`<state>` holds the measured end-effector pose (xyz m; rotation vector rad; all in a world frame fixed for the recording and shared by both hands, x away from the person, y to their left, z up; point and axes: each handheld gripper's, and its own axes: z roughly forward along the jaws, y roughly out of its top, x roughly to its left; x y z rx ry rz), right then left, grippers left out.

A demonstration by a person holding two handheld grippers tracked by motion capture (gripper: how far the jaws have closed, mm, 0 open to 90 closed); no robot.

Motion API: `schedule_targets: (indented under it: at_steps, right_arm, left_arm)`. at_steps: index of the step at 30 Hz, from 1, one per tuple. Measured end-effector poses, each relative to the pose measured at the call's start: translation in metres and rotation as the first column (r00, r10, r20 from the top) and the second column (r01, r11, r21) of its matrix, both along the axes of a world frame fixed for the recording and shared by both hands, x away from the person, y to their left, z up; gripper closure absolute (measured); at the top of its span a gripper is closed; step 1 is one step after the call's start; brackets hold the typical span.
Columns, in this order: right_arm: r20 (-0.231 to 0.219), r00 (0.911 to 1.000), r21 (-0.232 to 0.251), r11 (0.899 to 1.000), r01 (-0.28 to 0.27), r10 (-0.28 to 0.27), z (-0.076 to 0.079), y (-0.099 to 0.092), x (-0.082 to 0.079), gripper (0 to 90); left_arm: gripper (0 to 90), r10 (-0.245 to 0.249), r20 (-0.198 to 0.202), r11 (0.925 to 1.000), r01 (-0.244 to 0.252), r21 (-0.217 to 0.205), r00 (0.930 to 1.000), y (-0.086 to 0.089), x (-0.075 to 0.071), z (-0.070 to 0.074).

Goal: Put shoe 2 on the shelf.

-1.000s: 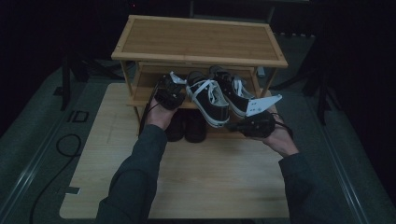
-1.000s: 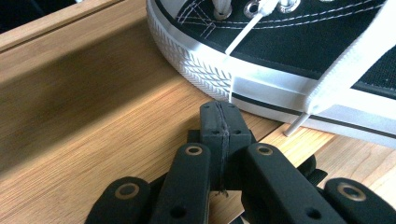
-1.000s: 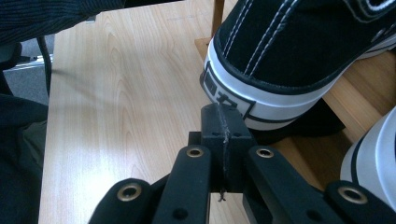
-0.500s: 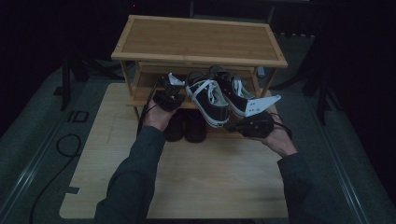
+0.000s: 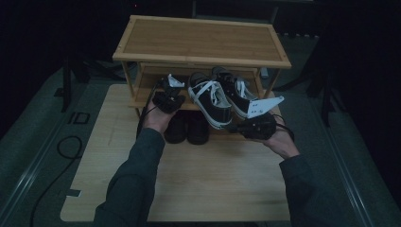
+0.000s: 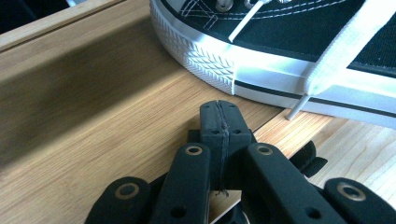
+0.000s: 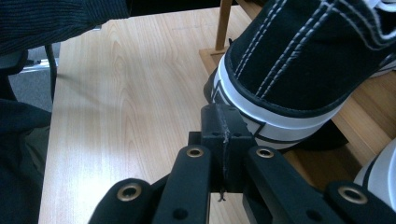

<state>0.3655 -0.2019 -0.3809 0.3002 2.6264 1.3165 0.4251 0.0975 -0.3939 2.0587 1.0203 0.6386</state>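
Two sneakers are sitting on the rack's middle shelf, heels hanging toward the person, long axes running front to back. In the high view, the left gripper is hovering by the left shoe's toe side; the right gripper is sitting nearer, right at a heel.

Left gripper view: jaws are pressing flat together, holding nothing; the shoe's rubber sole is lying just ahead and to the right, not touching.

Right gripper view: jaws are likewise closed and empty, tips right up against the black heel above and ahead; contact I can't confirm. A right-hand push looks likeliest.
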Motion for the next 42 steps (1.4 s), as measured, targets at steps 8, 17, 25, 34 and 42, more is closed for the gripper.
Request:
schedule_targets:
  at_steps: [8,17,25,34,42]
  right_arm:
    - [-0.002,0.9997,0.009,1.000,-0.024,0.024,-0.001,0.010,0.000,90.0]
    - [-0.006,0.9982,0.011,0.998,-0.060,0.060,-0.001,0.029,0.001,90.0]
    - [-0.005,0.9965,0.014,0.996,-0.083,0.083,-0.003,0.044,0.003,90.0]
    - [-0.012,0.9947,0.011,0.995,-0.102,0.102,-0.004,0.059,0.006,90.0]
    - [-0.016,0.9951,0.010,0.995,-0.098,0.098,-0.004,0.058,0.006,90.0]
  left_arm:
    - [90.0,0.013,0.012,0.9998,-0.013,0.012,0.9998,-0.002,-0.002,-0.001]
    - [90.0,0.022,0.027,0.9994,-0.022,0.027,0.9994,-0.004,-0.004,-0.001]
    - [90.0,0.033,0.040,0.9990,-0.034,0.029,0.9987,-0.006,-0.005,-0.003]
    - [90.0,0.028,0.046,0.9988,-0.030,0.040,0.9985,-0.007,-0.005,-0.003]
    - [90.0,0.022,0.024,0.9993,-0.023,0.030,0.9995,0.003,-0.003,-0.001]
